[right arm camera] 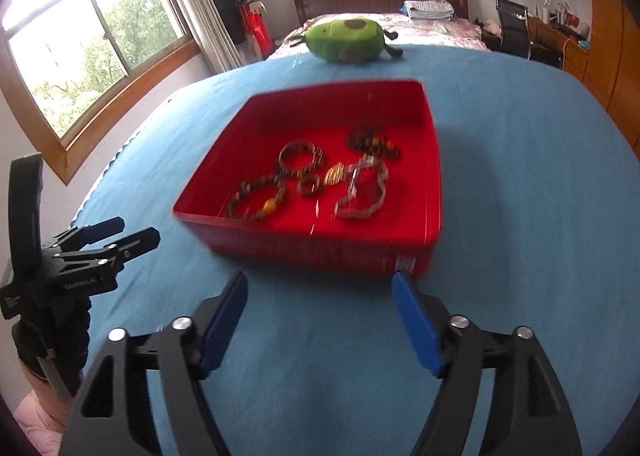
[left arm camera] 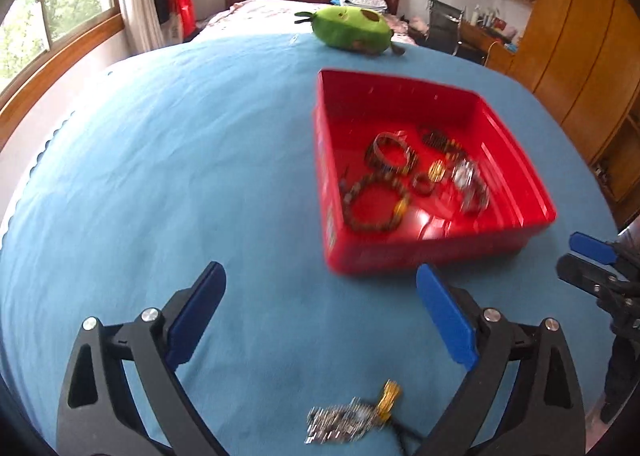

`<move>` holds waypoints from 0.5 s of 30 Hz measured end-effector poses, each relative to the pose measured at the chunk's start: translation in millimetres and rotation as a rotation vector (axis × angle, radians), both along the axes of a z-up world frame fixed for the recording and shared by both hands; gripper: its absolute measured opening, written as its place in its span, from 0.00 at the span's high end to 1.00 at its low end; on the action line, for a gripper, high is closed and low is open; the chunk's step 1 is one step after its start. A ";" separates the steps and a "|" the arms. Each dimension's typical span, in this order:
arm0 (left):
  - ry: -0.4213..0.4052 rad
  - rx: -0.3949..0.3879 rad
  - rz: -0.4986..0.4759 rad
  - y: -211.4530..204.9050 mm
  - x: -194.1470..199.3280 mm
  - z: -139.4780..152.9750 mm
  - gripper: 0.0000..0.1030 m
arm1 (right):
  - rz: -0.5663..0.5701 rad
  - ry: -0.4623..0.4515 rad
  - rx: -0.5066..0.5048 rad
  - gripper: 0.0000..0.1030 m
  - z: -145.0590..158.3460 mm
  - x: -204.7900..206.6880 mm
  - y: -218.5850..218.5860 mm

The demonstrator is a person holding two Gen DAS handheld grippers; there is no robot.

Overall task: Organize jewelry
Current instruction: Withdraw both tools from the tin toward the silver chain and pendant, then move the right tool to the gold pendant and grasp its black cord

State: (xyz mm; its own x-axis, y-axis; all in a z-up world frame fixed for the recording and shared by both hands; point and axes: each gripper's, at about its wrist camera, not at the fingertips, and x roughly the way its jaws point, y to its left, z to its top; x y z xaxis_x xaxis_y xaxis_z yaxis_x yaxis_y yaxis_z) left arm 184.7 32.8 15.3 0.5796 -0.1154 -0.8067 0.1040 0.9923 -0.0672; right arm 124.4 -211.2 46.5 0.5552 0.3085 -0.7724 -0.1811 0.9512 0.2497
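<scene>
A red plastic bin (left arm camera: 400,252) sits on the blue cloth and holds several bracelets, a beaded bracelet (left arm camera: 374,204) and a metal watch (left arm camera: 470,184). It also shows in the right wrist view (right arm camera: 304,248), with the beaded bracelet (right arm camera: 256,200) and the metal watch band (right arm camera: 364,196) inside. A silver and gold piece of jewelry (left arm camera: 352,416) lies on the cloth between my left fingers, close to the camera. My left gripper (left arm camera: 320,276) is open and empty above it. My right gripper (right arm camera: 320,284) is open and empty just in front of the bin.
A green avocado plush (left arm camera: 352,28) lies beyond the bin, also in the right wrist view (right arm camera: 348,38). The blue cloth (left arm camera: 180,156) covers the table. A bed, windows and wooden wardrobes stand behind. The right gripper (left arm camera: 592,260) appears at the right edge of the left wrist view.
</scene>
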 end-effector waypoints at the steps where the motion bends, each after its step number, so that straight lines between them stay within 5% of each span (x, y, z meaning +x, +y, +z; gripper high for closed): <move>1: -0.005 0.005 0.007 2.6 -9.3 -2.1 0.07 | 0.001 0.003 0.008 0.24 -3.3 -8.4 0.6; 7: -0.038 0.020 0.036 13.6 -49.3 -4.8 0.07 | -0.020 -0.020 -0.013 0.09 -10.2 -45.9 6.9; 15: -0.030 0.017 0.051 21.4 -83.3 -13.0 0.06 | 0.015 0.012 0.005 0.04 -24.7 -70.8 21.6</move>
